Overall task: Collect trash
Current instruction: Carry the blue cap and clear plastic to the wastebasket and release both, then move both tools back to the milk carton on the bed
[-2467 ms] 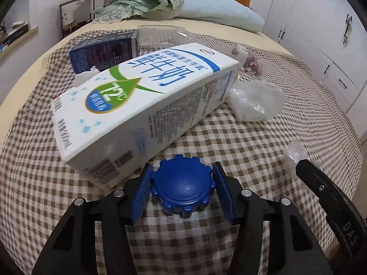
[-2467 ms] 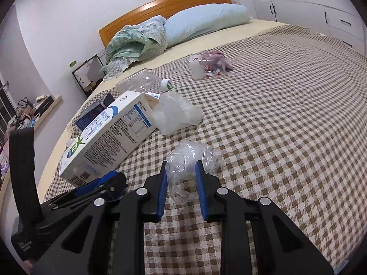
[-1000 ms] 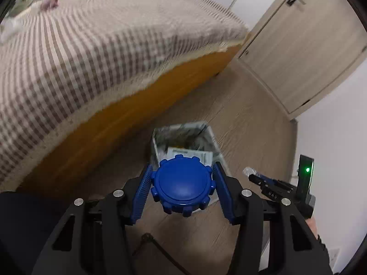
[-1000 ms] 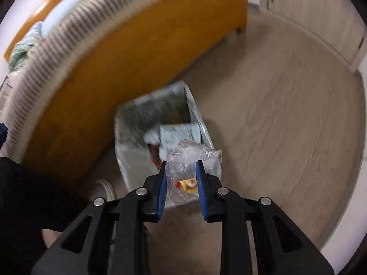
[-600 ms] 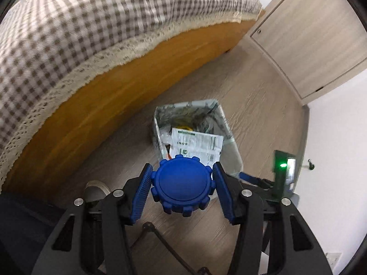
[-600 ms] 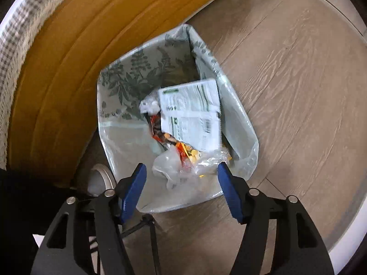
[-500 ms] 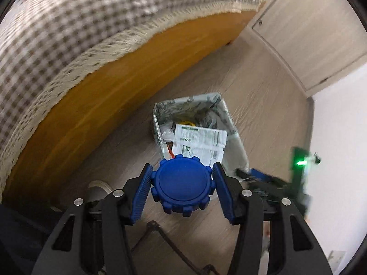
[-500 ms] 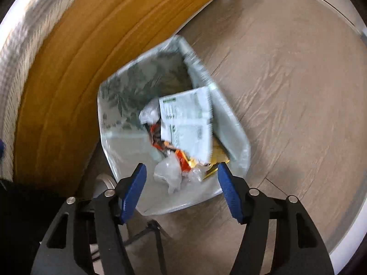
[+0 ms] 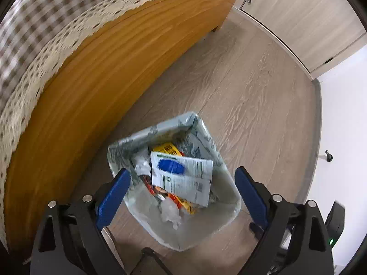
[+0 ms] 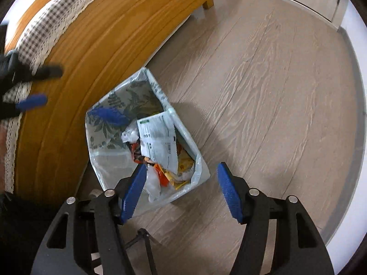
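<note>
Landmark: a small trash bin (image 9: 231,208) lined with a leaf-printed plastic bag is taken as the reference; it is stood on the wood-plank floor (image 9: 252,87) just beside the orange wooden bed frame (image 9: 96,73).

Left hand-held gripper (image 9: 182,197): it is held above the bin and pointed steeply down into it. Its jaws have just been opened wide, and nothing is gripped between the blue pads.

Blue cap (image 9: 171,166): a blue ridged cap is seen blurred over the bin's contents, in front of the white printed package. In the right wrist view the same blue blur (image 10: 107,115) is seen at the bin's rim nearest the bed. Whether it is touching the trash cannot be told.

Right hand-held gripper (image 10: 181,189): it is held over the bin's near edge, pointed down. Its jaws are spread apart with nothing between them.

Crumpled clear plastic (image 10: 152,184): it is found inside the bin at the near side, among orange and yellow wrappers (image 10: 181,167).

White printed package (image 10: 159,142): it is laid across the top of the trash in the bin.

Bed cover (image 9: 34,34): a brown-checked cloth with a lace edge is hung over the bed frame, above and beyond the bin.

Door (image 9: 298,18): a pale wooden door is seen across the floor, well apart from the bin.
</note>
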`<action>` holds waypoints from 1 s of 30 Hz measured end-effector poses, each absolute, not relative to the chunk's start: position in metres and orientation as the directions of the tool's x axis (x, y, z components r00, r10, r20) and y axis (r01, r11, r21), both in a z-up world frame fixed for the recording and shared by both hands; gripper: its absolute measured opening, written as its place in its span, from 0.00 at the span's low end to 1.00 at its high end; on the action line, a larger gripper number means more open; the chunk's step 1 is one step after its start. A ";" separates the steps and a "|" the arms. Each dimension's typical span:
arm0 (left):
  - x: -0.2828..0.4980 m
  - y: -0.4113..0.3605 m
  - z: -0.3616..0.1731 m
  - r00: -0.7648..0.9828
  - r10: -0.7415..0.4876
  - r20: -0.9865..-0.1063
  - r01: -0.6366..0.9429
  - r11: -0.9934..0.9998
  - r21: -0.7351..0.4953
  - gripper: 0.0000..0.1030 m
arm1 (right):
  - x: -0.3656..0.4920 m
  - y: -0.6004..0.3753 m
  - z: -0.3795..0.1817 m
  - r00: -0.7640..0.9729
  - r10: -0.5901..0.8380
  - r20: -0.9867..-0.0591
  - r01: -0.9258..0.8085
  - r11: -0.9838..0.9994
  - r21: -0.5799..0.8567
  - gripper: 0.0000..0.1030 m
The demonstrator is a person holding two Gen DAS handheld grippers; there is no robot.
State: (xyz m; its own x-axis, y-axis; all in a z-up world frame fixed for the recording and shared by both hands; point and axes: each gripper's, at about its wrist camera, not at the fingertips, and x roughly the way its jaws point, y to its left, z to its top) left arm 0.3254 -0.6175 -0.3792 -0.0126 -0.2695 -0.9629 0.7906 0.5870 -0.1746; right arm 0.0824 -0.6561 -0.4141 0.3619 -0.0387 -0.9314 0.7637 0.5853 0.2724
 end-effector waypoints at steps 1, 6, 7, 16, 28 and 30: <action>0.327 -0.617 -0.378 -0.003 -0.265 -0.964 0.788 0.593 -0.166 0.87 | 0.084 -0.654 -0.415 0.360 -0.029 -0.933 0.756 0.595 0.273 0.60; 0.335 -0.588 -0.380 0.009 -0.257 -0.966 0.744 0.647 -0.166 0.87 | 0.093 -0.641 -0.423 0.344 -0.006 -0.939 0.729 0.633 0.263 0.60; 0.336 -0.582 -0.383 0.005 -0.247 -0.969 0.738 0.655 -0.163 0.87 | 0.095 -0.639 -0.423 0.344 -0.001 -0.939 0.727 0.634 0.266 0.60; 0.337 -0.536 -0.343 0.046 -0.300 -0.953 0.748 0.642 -0.167 0.87 | 0.107 -0.623 -0.390 0.335 -0.044 -0.941 0.692 0.689 0.214 0.60; 0.363 -0.414 -0.184 0.274 -0.542 -0.794 0.738 0.648 -0.188 0.89 | 0.170 -0.574 -0.263 0.444 -0.221 -0.869 0.558 0.826 0.075 0.65; 0.368 -0.379 -0.165 0.322 -0.564 -0.760 0.727 0.662 -0.184 0.91 | 0.185 -0.559 -0.244 0.477 -0.234 -0.847 0.527 0.847 0.063 0.65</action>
